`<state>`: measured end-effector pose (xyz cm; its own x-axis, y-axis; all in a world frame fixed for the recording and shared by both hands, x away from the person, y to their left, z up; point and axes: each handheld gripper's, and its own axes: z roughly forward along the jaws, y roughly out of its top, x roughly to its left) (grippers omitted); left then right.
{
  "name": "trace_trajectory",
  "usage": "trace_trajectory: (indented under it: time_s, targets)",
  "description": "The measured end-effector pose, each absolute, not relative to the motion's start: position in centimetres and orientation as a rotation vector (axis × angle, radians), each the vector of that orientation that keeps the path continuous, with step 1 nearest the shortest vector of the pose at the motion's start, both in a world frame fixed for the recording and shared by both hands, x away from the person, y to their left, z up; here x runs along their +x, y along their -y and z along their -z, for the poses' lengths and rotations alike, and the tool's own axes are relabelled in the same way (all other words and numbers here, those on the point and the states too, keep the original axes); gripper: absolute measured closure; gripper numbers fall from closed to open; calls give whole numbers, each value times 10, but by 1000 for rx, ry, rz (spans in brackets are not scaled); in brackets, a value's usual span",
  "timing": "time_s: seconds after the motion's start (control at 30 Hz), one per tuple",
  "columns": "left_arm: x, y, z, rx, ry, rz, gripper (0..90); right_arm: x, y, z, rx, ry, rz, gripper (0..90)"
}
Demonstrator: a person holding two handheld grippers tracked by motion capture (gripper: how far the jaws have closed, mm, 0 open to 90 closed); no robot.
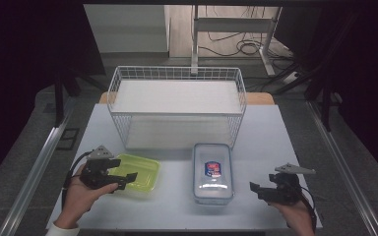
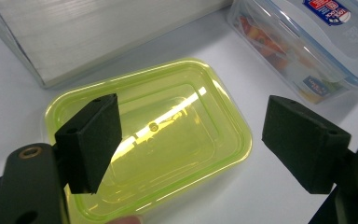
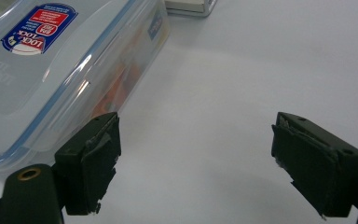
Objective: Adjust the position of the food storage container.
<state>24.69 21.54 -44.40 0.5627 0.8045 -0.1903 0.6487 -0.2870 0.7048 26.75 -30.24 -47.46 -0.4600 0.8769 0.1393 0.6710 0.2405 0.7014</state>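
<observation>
A lab-like test room: pale table point(image 1: 177, 196), aluminium rails point(image 1: 39, 162), loose floor cables point(image 1: 241, 46), dark surround.

Shallow yellow-green plastic container point(image 1: 139, 171), open-topped, flat on table before wire basket.

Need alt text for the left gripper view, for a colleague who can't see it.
The left gripper hangs open over a yellow-green container on the white table. A clear lidded box lies at upper right, a wire basket's base at upper left.

Left gripper point(image 1: 123, 180) is hovering, jaws apart, over the green tray point(image 1: 137, 173); right gripper point(image 1: 255, 189) is sitting just beside the lidded clear container point(image 1: 212, 173), jaws spread.
</observation>
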Motion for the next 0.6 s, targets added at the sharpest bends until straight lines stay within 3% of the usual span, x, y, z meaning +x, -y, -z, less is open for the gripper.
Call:
trace_trajectory:
  time_s: [0.3, 0.37, 0.4, 0.43, 0.47, 0.53, 0.6]
  targets:
    - [249, -213, 452, 2061, -1178, -237, 178, 265, 301, 468, 1421, -2236, -1071, 250]
    - [249, -215, 452, 2054, -1183, -238, 176, 264, 302, 465, 1415, -2237, -1102, 332]
    - [248, -217, 451, 2051, -1188, -243, 176, 264, 302, 465, 1415, -2237, -1102, 332]
    - [249, -219, 451, 2040, -1200, -246, 176, 265, 302, 463, 1406, -2240, -1111, 419]
    - [249, -219, 451, 2040, -1200, -246, 175, 265, 302, 463, 1406, -2240, -1111, 419]
    - [249, -220, 451, 2035, -1205, -242, 174, 265, 301, 461, 1397, -2235, -1120, 529]
    - [248, -220, 449, 2034, -1201, -242, 173, 265, 300, 460, 1396, -2236, -1126, 548]
